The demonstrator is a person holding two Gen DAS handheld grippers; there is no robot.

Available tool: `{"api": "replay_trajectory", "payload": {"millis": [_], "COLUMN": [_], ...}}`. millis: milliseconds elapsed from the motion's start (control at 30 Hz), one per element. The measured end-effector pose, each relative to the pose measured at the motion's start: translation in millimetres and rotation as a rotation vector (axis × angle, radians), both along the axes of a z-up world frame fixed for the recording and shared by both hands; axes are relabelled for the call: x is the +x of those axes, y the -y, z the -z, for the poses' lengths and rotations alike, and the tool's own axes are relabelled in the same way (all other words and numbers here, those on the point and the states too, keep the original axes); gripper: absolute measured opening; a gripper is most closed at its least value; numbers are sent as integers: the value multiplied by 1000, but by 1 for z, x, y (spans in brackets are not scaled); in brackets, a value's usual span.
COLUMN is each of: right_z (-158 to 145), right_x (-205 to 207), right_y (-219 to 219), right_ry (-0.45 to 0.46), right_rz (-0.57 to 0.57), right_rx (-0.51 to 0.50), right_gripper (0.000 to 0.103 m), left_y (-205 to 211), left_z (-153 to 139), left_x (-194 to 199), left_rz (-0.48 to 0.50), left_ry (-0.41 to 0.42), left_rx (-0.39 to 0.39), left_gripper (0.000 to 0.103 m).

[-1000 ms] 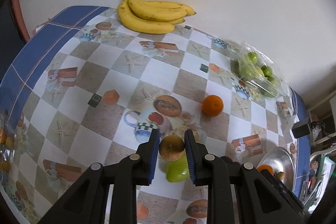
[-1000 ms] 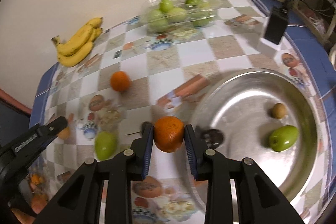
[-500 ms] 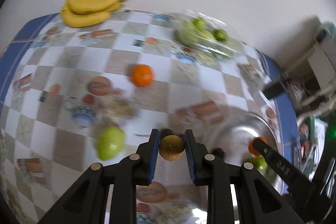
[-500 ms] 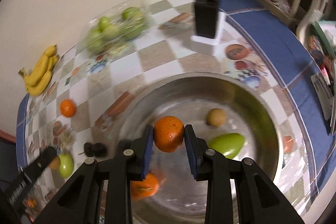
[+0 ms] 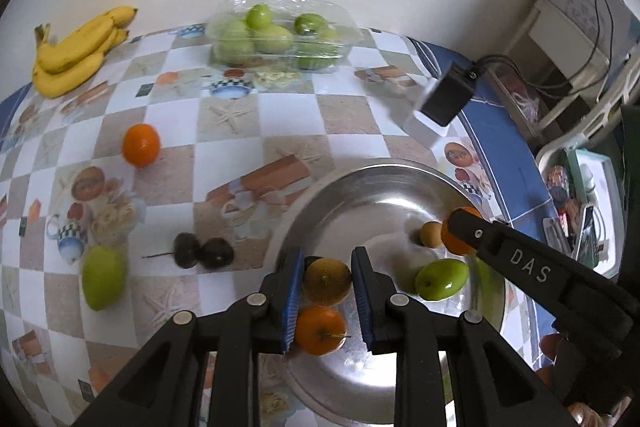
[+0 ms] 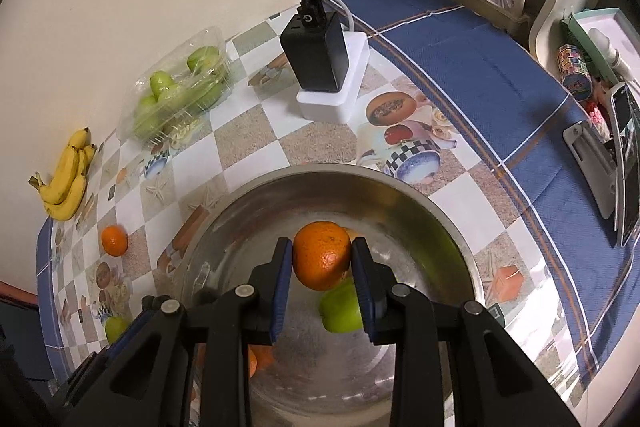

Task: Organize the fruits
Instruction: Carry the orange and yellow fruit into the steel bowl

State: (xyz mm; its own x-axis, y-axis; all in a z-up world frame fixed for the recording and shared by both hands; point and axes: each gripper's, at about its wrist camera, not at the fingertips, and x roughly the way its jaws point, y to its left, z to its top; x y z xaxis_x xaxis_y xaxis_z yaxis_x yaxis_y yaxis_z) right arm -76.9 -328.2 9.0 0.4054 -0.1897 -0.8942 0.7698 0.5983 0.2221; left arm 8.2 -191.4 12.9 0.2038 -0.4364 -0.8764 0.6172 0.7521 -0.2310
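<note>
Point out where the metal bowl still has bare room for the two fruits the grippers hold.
Inside the metal bowl, the far-left floor toward the rim is bare. The near part is crowded by an orange, the right by a green fruit and a small brown fruit. On the tablecloth, bare squares lie between bowl and clear fruit box.

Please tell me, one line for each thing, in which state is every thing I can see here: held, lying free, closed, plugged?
Left tool: shut on a brownish round fruit, above the bowl.
Right tool: shut on an orange, above the bowl.
Steel bowl: upright, holds several fruits.
Green fruit: lying in the bowl.
Clear plastic box: lid closed, green fruits inside.
Bananas: one bunch, on the table.
Black charger: cables plugged in.
</note>
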Motion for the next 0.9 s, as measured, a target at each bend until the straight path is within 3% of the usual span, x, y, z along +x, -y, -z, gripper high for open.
{"api": "replay_trajectory", "payload": {"millis": [433,900], "right_z": [17,13], "right_x": [6,8], "right_y": [-5,-6], "right_ry": [-37,-30], "right_rz": [-26,-35], "right_rx": [37,29], "right_gripper": [32,32], "left_y": [13,14], "left_z": [20,25], "left_x": [-7,-9], "left_rz": [30,38], "left_ry": [-15,-31], "left_rx": [34,52], "left_gripper": [27,28]}}
